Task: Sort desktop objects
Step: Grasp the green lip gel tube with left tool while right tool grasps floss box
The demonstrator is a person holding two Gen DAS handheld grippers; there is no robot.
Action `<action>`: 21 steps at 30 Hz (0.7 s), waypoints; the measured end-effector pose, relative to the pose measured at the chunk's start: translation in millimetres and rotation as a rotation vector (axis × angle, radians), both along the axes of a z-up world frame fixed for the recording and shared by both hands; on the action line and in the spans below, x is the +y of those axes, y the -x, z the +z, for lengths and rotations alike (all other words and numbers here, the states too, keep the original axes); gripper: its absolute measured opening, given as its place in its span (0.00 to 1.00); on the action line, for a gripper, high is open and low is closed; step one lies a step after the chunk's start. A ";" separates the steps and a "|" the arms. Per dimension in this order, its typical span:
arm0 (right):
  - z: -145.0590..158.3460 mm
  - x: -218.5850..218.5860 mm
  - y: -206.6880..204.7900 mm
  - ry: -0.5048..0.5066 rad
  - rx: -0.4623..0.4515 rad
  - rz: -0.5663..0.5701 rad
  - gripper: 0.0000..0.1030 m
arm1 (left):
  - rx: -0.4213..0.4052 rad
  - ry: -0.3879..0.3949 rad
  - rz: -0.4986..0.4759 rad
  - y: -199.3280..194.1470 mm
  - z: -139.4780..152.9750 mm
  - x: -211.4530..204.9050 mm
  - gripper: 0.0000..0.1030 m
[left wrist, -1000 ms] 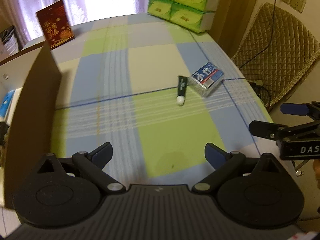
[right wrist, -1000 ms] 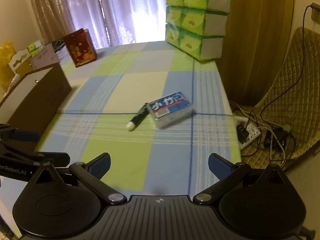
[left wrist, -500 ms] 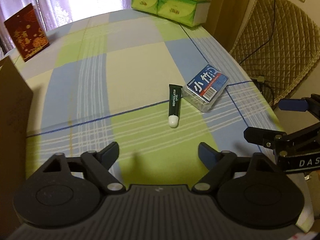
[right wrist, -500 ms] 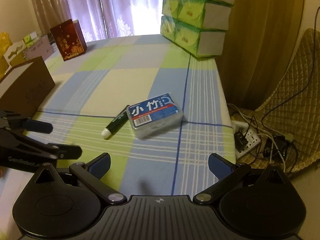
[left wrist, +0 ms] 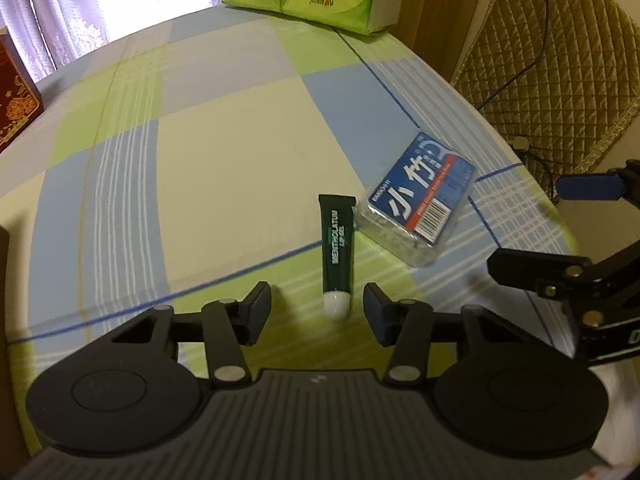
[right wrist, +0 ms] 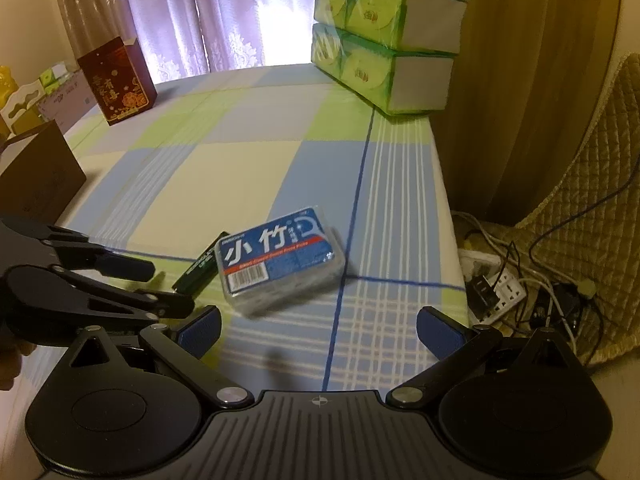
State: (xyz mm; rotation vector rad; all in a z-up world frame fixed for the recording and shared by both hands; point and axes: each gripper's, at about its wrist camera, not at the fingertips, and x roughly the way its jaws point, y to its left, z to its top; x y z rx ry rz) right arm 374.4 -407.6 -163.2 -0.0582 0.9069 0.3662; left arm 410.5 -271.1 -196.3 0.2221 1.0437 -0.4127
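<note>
**Kid:** Where is the little green tube (left wrist: 337, 251)?

**Helper:** It lies flat on the checked tablecloth (left wrist: 224, 168), white cap toward us. Its far end sits just beside the blue box (left wrist: 418, 197), maybe touching it. I cannot tell for sure.

**Kid:** And the grabbers?

**Helper:** The left gripper (left wrist: 317, 307) is right at the cap. Its jaws are spread wide, one on each side, and they hold nothing. The right gripper (right wrist: 318, 330) is near the blue box, jaws spread wide too, and empty.

**Kid:** So what step is this?

**Helper:** I think it is the reach before the first pick-up. Nothing looks sorted yet.

**Kid:** What next?

**Helper:** The left one likely needs to slide a bit further along the tube, then pinch it. It should go gently, so it does not bump the box.

**Kid:** What else is there?

**Helper:** Green tissue packs (right wrist: 384, 60) at the far edge and a red bag (right wrist: 117, 81).
</note>
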 end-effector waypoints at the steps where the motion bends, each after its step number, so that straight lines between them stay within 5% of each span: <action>1: -0.2 -0.3 -2.0 -0.002 -0.001 0.001 0.98 | 0.000 -0.002 -0.002 -2.9 -1.9 -1.0 0.44; 6: -2.0 -1.2 -9.2 -0.029 -0.002 0.022 0.98 | -0.015 0.006 -0.002 -14.5 -3.1 -3.2 0.41; 10: -1.6 5.7 -13.7 -0.036 -0.023 0.058 0.98 | -0.027 0.001 0.021 -20.6 -2.0 1.8 0.15; 21: -18.2 46.0 -31.8 0.070 -0.050 0.197 0.98 | 0.010 -0.016 0.252 -16.3 1.5 80.3 0.14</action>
